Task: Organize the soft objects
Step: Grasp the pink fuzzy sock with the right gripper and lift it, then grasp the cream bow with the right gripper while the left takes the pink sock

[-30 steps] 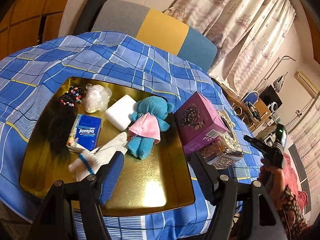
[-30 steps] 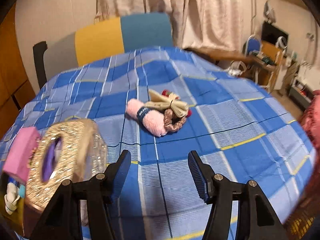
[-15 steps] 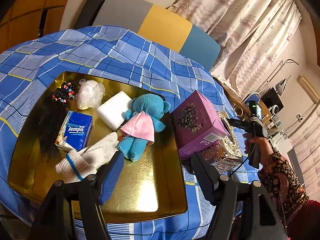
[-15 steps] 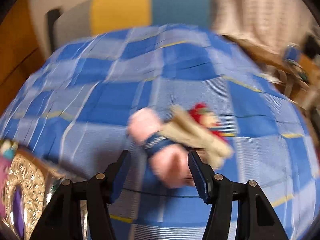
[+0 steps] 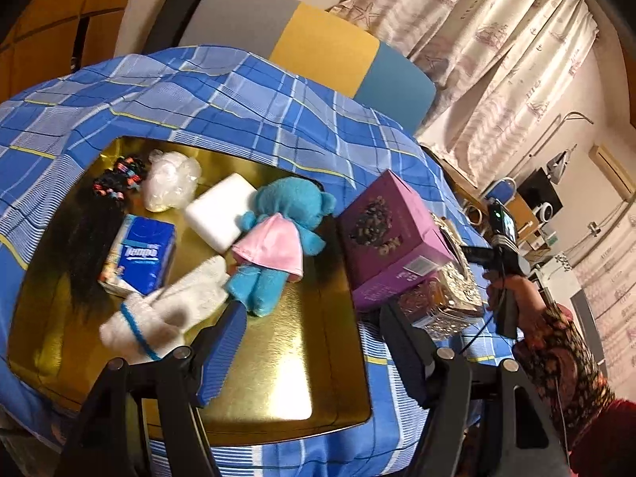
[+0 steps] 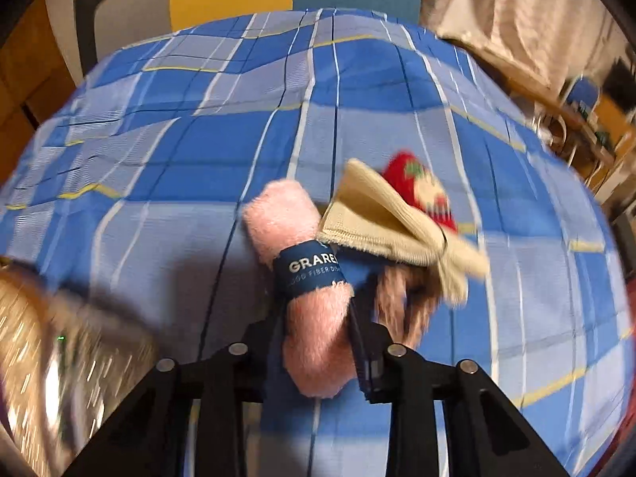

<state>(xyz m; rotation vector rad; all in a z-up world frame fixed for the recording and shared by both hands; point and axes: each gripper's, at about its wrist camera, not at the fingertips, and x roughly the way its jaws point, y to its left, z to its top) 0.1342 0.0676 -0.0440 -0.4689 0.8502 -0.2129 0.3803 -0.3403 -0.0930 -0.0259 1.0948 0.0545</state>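
Observation:
My right gripper [image 6: 318, 342] is shut on a rolled pink towel [image 6: 306, 278] with a dark blue band, on the blue plaid cloth. A beige cloth bow [image 6: 393, 222], a red soft item [image 6: 421, 187] and a brown scrunchie [image 6: 401, 302] lie against the towel. My left gripper [image 5: 310, 342] is open and empty above the gold tray [image 5: 278, 373]. The tray holds a blue teddy in a pink dress [image 5: 278, 238], white gloves [image 5: 171, 306], a Tempo tissue pack [image 5: 143, 254], a white block [image 5: 222, 210], a clear plastic bag [image 5: 171, 179], hair ties [image 5: 119, 175] and black hair [image 5: 83, 246].
A purple box [image 5: 389, 234] and a glittery gold tissue box [image 5: 453, 282] stand right of the tray; the gold box also shows blurred in the right wrist view [image 6: 47, 357]. A grey, yellow and blue chair back [image 5: 310, 43] stands behind the table. Curtains hang behind.
My right gripper moved forward to the pink towel and closed on it. My left gripper drifted slightly and stayed open over the tray.

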